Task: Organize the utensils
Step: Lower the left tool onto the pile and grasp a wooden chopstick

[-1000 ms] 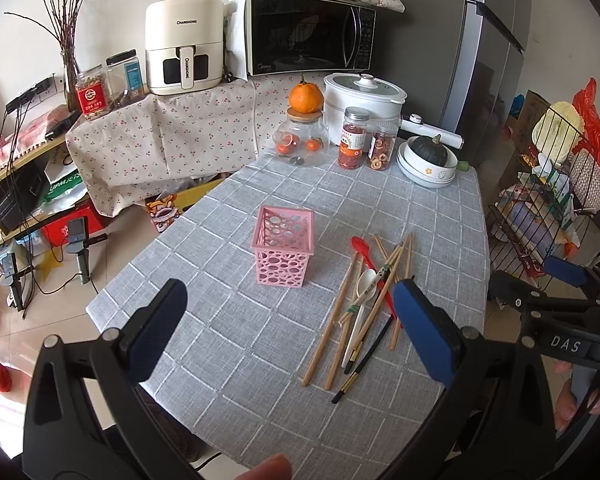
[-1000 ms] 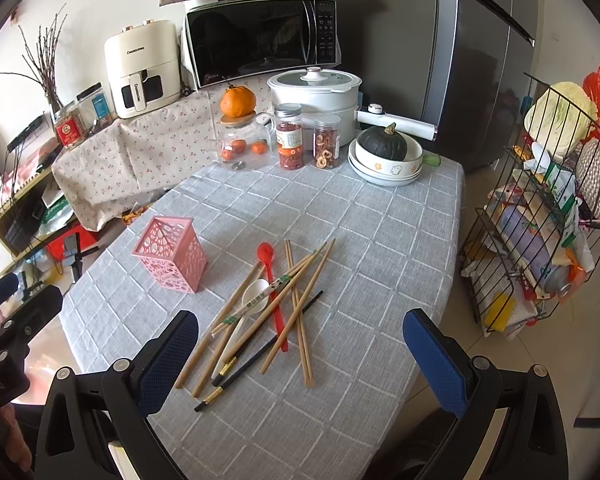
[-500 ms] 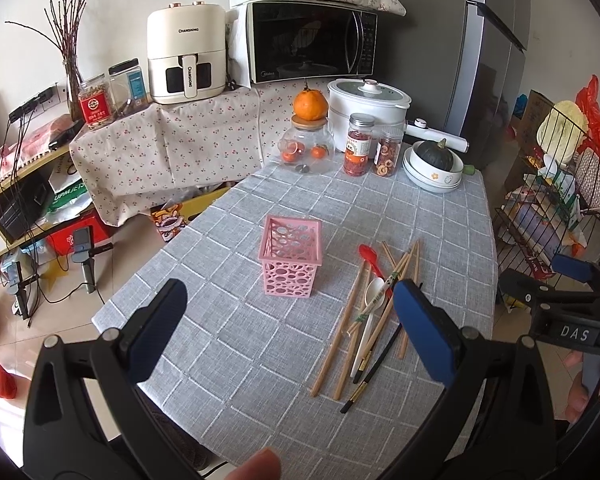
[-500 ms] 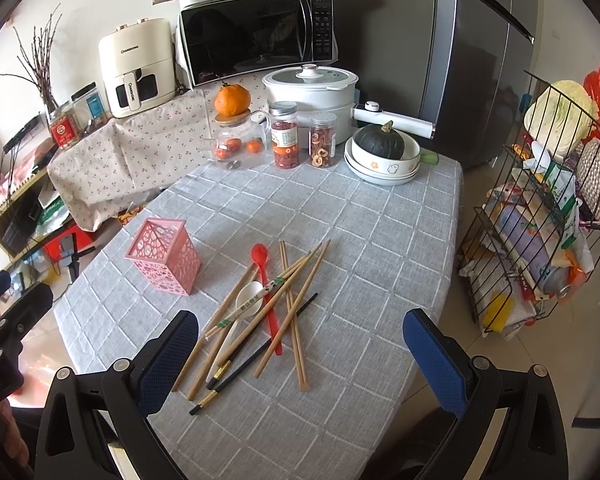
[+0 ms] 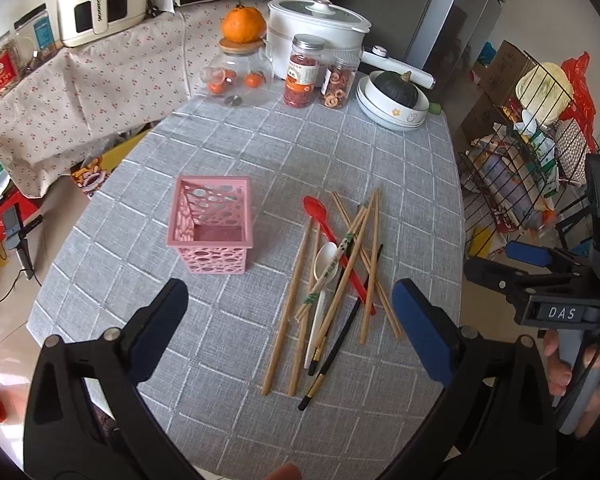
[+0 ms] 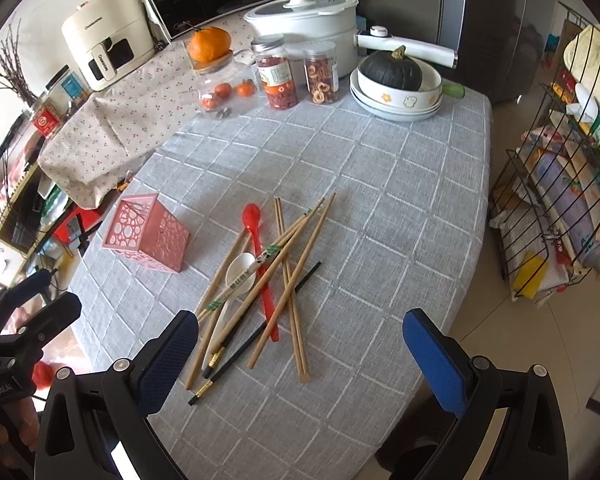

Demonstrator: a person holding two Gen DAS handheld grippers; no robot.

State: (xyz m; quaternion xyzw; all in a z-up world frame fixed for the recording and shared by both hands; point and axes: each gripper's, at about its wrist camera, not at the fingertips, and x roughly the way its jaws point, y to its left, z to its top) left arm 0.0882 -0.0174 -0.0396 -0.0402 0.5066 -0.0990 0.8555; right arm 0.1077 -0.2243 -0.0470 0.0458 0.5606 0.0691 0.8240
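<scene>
Both my wrist cams look down and forward from the tabletop (image 5: 236, 152) near edge, fairly near. Left one's off to the left, right one's further right; both share the pink basket (image 5: 211, 229) and chopstick pile (image 6: 260, 280).

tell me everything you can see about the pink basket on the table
The pink basket is a small square holder that looks like moulded plastic, its four walls pierced with round and oval holes. It stands upright with its mouth open to the top, and nothing shows inside it in the left wrist view. It sits on the grey checked tablecloth, to the left of the pile of chopsticks and spoons and apart from it. No gripper touches it.
</scene>
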